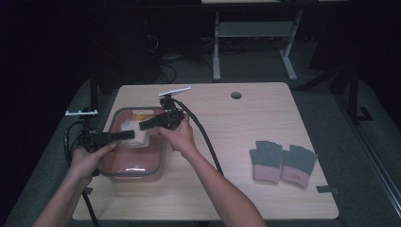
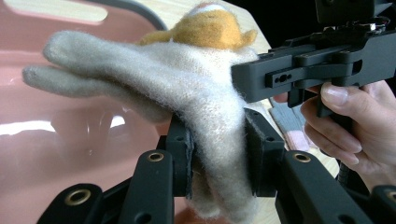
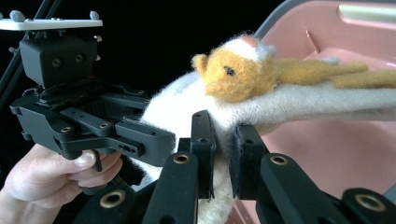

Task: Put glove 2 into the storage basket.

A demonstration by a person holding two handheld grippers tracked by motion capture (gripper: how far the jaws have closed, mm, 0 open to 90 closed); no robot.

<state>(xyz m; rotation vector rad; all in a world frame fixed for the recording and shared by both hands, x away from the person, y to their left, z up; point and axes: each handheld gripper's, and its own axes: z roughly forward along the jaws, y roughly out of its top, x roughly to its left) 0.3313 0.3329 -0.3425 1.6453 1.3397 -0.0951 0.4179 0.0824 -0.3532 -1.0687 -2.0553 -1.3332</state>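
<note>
At the left of the worktop (image 1: 222,189), the left gripper (image 1: 124,135) pinches one edge of a cream woolly glove (image 1: 134,134) with its fingers (image 2: 180,156); just to its right the right gripper (image 1: 145,124) pinches the opposite edge, fingers (image 3: 204,140) pressed onto the wool. The glove hangs between them over a pink tub (image 1: 158,166), an orange felt animal (image 3: 233,74) sewn on top. The step looks like lowering it into the tub; next both grippers should sink together and let go. The tub otherwise seems empty. Far right lies a grey-and-pink pair of gloves (image 1: 283,163).
</note>
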